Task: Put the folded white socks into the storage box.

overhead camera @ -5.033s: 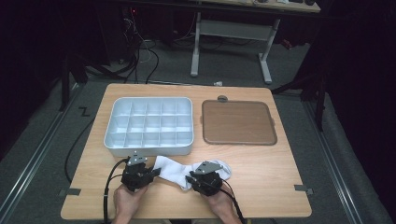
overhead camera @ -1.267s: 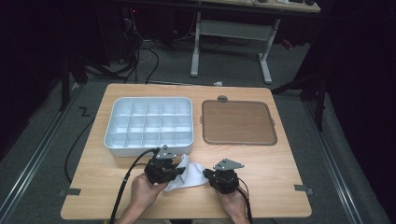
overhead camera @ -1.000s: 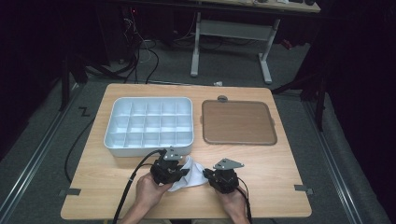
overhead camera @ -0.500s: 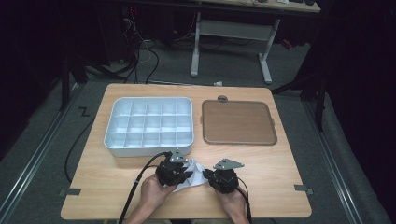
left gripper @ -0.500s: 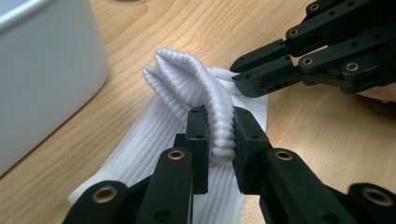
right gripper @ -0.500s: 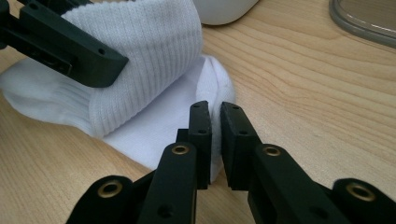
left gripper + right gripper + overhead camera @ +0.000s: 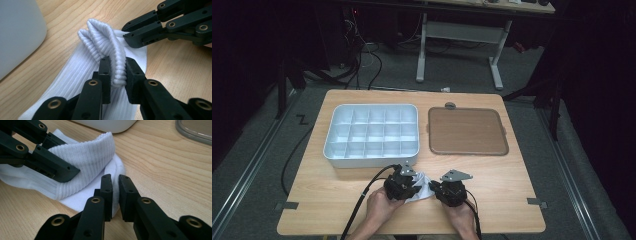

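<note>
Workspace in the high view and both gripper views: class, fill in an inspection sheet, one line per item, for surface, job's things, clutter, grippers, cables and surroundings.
Surface: light wooden table, bare at its near corners.
Job's things: white sock, ribbed cuff bunched and folded over, lying near the front edge.
Clutter: white compartment tray, its cells looking empty; brown lid-like tray to its right.
Grippers: left gripper pinches the folded cuff; right gripper is closed on a thin edge of the sock.
Cables: black cable trails from the left gripper off the front edge; more cables on the floor beyond.
Surroundings: dark room, grey floor, white desk frame behind.
</note>
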